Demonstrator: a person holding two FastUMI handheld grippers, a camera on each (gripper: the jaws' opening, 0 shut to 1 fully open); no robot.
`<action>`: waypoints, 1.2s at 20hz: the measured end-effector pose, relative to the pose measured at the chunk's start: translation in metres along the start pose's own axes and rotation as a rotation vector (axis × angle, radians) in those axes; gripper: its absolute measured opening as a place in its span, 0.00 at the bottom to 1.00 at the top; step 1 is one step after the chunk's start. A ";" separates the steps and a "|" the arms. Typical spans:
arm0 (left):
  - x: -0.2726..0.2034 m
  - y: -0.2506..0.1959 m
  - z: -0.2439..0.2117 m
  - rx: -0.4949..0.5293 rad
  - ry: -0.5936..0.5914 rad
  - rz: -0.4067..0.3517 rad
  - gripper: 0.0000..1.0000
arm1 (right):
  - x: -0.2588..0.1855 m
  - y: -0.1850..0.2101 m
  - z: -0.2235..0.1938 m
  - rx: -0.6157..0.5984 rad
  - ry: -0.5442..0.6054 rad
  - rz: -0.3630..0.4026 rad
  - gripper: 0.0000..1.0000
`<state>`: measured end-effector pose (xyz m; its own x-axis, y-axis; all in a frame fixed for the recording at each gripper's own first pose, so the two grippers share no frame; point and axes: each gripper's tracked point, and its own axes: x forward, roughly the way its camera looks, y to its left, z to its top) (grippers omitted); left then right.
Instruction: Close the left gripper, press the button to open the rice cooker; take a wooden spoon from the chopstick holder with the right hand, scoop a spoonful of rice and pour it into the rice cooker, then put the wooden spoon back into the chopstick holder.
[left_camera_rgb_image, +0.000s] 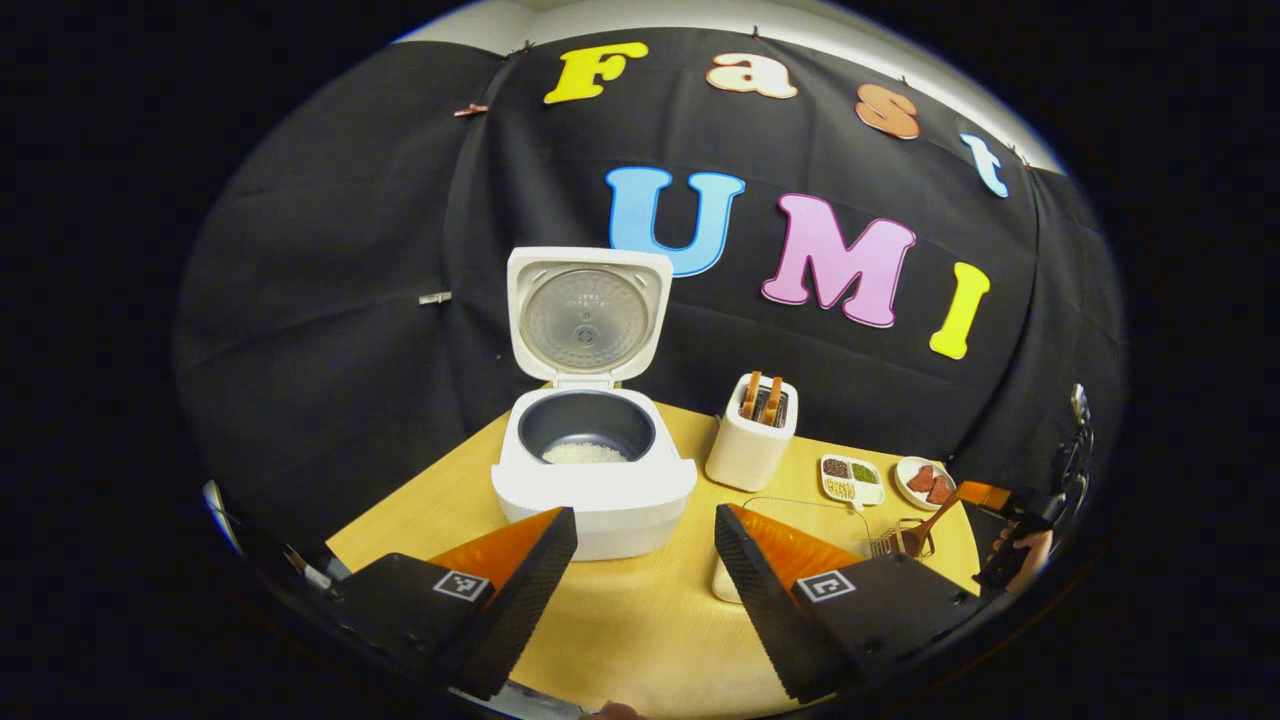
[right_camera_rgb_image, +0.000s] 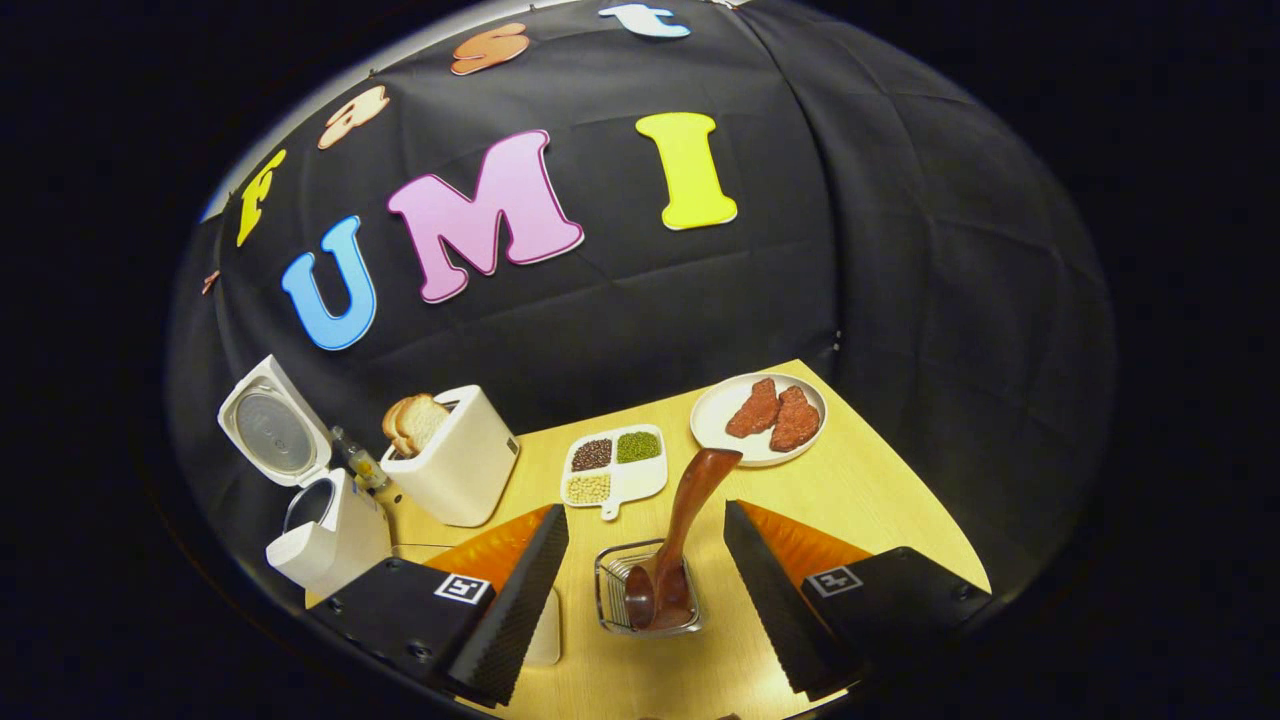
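Wooden spoon (right_camera_rgb_image: 678, 540) bowl-down in wire holder (right_camera_rgb_image: 645, 590), seemingly leaning; cooker (left_camera_rgb_image: 592, 460) open.

Black cloth (right_camera_rgb_image: 900, 250) is hanging in folds as the booth's wall, clipped along its upper edge. A pale wall strip (left_camera_rgb_image: 800, 15) is showing above it. A light wooden table (left_camera_rgb_image: 640, 620) is standing in front.

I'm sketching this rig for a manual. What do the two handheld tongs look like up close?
Both match. The left tongs and right tongs each have two wedge-shaped fingers tapering to narrow tips, with finely ribbed inner faces. Each finger sits on a black angular block bearing a small square black-and-white marker, with round screw heads along the edge. No cables visible.
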<state>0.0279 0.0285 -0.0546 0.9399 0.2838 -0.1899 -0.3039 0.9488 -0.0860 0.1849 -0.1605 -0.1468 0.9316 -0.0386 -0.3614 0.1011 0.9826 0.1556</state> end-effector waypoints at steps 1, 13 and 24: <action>0.001 0.000 -0.005 -0.017 0.011 0.014 0.96 | 0.010 -0.004 -0.005 0.008 0.019 -0.003 0.99; 0.004 -0.024 -0.061 -0.018 0.137 0.050 0.96 | 0.093 -0.012 -0.041 0.187 0.156 0.026 0.64; -0.006 -0.033 -0.066 -0.004 0.111 -0.017 0.96 | 0.054 0.003 -0.003 0.097 0.057 0.013 0.18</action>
<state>0.0217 -0.0135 -0.1153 0.9220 0.2501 -0.2955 -0.2886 0.9528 -0.0939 0.2344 -0.1590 -0.1683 0.9120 -0.0133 -0.4101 0.1253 0.9608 0.2475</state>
